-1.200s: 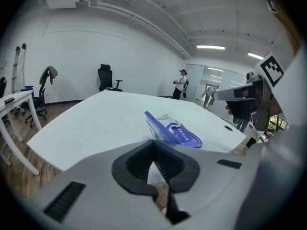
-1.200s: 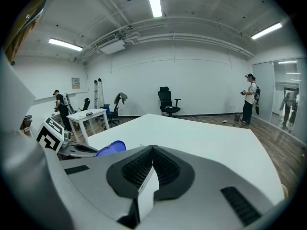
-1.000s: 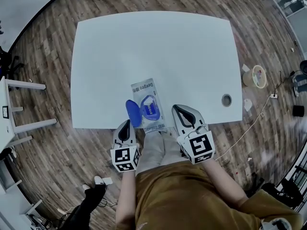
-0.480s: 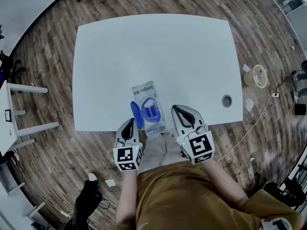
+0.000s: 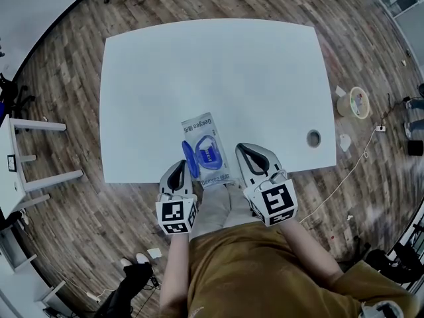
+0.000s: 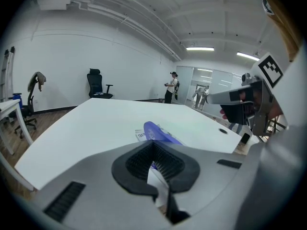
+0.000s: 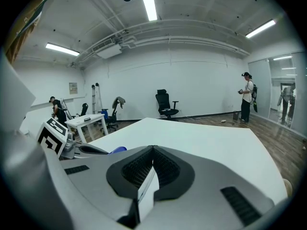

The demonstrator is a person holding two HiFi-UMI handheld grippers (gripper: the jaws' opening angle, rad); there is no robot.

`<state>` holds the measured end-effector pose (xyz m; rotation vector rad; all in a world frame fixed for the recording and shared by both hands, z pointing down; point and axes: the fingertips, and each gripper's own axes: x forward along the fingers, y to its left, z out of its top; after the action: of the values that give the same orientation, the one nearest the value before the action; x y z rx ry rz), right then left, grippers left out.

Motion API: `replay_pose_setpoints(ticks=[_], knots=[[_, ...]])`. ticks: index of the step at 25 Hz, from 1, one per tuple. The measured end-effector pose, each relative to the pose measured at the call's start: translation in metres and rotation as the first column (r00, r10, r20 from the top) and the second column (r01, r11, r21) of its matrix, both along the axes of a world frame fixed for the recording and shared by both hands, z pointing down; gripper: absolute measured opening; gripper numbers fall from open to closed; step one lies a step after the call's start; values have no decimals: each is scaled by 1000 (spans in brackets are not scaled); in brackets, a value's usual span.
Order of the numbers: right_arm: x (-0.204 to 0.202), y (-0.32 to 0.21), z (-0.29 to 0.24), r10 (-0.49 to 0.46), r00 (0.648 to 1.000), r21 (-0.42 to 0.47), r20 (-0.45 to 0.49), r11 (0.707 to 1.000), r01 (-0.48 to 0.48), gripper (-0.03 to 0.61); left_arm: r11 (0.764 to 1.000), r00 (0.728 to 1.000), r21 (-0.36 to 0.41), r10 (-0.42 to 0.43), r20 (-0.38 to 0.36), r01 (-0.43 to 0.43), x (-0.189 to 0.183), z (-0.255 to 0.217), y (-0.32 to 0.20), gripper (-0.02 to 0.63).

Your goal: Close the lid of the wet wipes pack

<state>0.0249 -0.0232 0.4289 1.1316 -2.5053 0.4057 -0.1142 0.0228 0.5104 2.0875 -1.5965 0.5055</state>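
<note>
Grey left tool (image 5: 176, 173), jaws pressed together with nothing between them, tip at the near edge of the bench (image 5: 199, 71). Just beyond that tip, up and to the right, the blue lid (image 5: 188, 158) – contact or a sliver of gap, not possible to tell. Same lid in the left gripper view, rising right past the closed tool (image 6: 153, 145), a slanted blue oval (image 6: 160, 132).

Right tool (image 5: 254, 156) likewise closed and empty, also at the near edge, apart from the pack (image 5: 207, 152). In the right gripper view, closed jaws (image 7: 153, 150) over bare white bench, with a scrap of blue lid (image 7: 117, 149) off to the left.

Pack flat on the bench between the two tools, close to the near edge, long side running away from the person. Lid not shut – propped up on edge along the pack's left side, blue opening exposed beside it.

Farther right, a round cable hole (image 5: 313, 138) in the bench.
</note>
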Motion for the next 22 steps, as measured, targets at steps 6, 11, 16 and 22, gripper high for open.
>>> replay_pose_setpoints(ticks=[6,11,16,22], knots=[[-1,-4,-2,1,1000,1,4,1000,-1,6,1000,1000,1,30,-3,-30,5,-1,-5,-5],[-4,-5,0,1,1000,-5,-1,1000,-1,6,998,998,-4,57,-20,-57,11,-1,-9,-5],[-8,-6,5,-2,1000,-16,-7,1000,1,6,995,995,-7,99,-19,-100,19,1,-13,-5],[-9,-11,7,0,1000,-21,-11,1000,-1,6,991,991,-9,137,2,-137,23,2,-19,-5]])
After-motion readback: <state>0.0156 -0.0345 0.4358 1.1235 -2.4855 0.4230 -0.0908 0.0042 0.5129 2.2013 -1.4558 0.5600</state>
